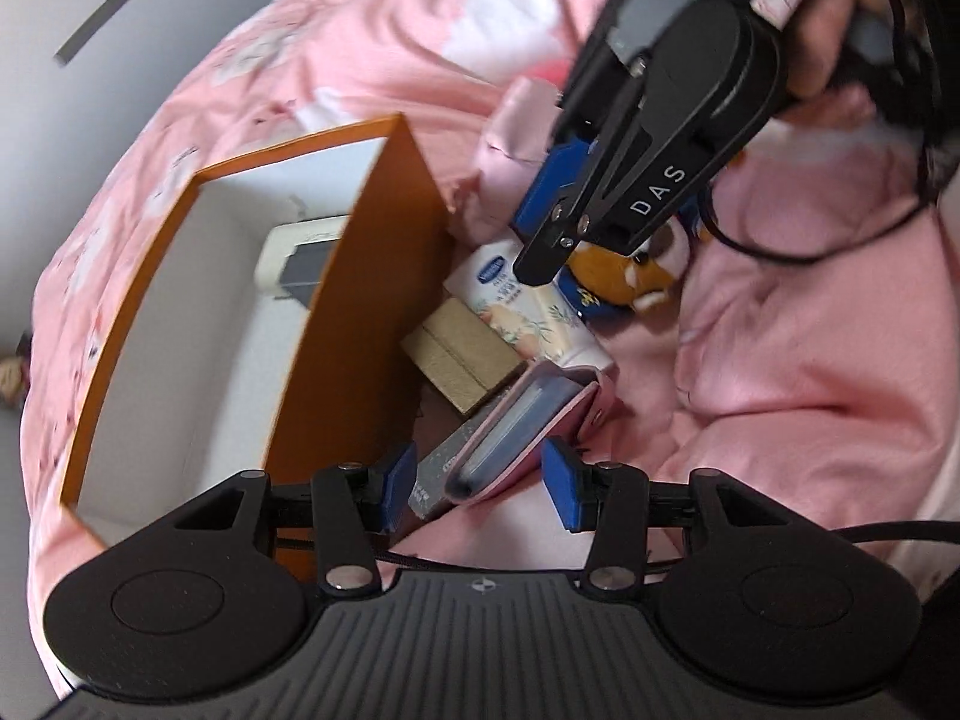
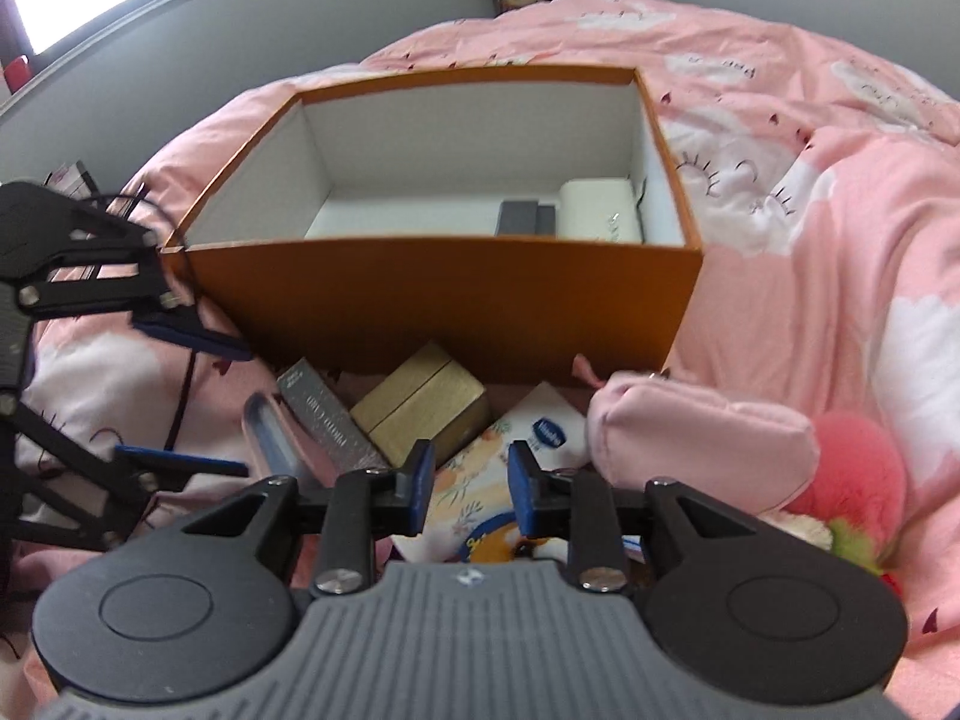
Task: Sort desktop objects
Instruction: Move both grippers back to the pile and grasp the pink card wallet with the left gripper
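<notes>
Going left to right across the pile as the right wrist camera sees it. The orange box sits on the bed, and everything still unsorted is jammed along its near wall. Two things are already inside at the right end: a white case with a dark grey block touching its left side.

Leftmost of the loose stuff is the pink card holder, with a grey card box just beside it. The left tongs are wide open and empty, one pad on each side of the card holder's near end. Its long axis runs straight away from the tongs, so it looks like they only need to push forward and close. That's my guess for the next grab, and the left hand is clearly the nearer one.

Next over is the gold box, touching the orange wall. Then the lotion tube, lying diagonally with its cap end pointing up toward the box. The right tongs are part open, holding nothing, right above the tube's lower half. In the left wrist view one finger sits right at the tube, though I can't tell if it actually touches.

Just behind is a small plush bear, and further right a pale pink pouch up against the box's right corner.

The tube's axis is skewed to the right tongs' gap, so I'd say some wrist twist is needed first.
</notes>
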`<state>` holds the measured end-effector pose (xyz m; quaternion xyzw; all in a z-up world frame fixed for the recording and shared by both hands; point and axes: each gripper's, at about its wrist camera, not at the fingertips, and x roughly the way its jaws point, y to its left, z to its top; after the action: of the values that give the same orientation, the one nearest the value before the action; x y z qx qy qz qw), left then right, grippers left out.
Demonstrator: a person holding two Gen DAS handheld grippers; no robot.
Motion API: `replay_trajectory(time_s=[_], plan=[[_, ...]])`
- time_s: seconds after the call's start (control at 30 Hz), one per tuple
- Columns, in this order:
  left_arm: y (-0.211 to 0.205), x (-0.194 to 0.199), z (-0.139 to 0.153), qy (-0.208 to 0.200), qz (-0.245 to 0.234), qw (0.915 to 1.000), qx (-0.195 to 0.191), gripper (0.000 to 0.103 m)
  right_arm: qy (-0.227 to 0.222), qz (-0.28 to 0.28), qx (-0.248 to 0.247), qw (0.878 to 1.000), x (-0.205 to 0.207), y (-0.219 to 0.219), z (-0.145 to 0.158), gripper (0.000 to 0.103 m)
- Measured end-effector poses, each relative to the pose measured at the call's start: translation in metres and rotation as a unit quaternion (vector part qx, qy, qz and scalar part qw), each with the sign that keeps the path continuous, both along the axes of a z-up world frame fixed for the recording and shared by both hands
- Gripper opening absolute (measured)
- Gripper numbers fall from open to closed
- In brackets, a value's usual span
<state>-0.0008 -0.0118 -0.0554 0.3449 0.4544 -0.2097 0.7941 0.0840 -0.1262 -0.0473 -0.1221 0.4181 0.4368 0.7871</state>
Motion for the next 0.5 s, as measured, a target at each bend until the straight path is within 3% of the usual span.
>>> replay_trajectory(time_s=[0.27, 0.5], plan=[[-0.013, 0.010, -0.020, 0.016, -0.052, 0.9983, 0.023, 0.054, 0.020, 0.001, -0.007, 1.000, 0.002, -0.001, -0.008, 0.030], [-0.015, 0.011, -0.027, 0.025, -0.033, 0.9990, 0.015, 0.045, 0.030, 0.004, -0.009, 1.000, 0.002, 0.001, -0.012, 0.030]])
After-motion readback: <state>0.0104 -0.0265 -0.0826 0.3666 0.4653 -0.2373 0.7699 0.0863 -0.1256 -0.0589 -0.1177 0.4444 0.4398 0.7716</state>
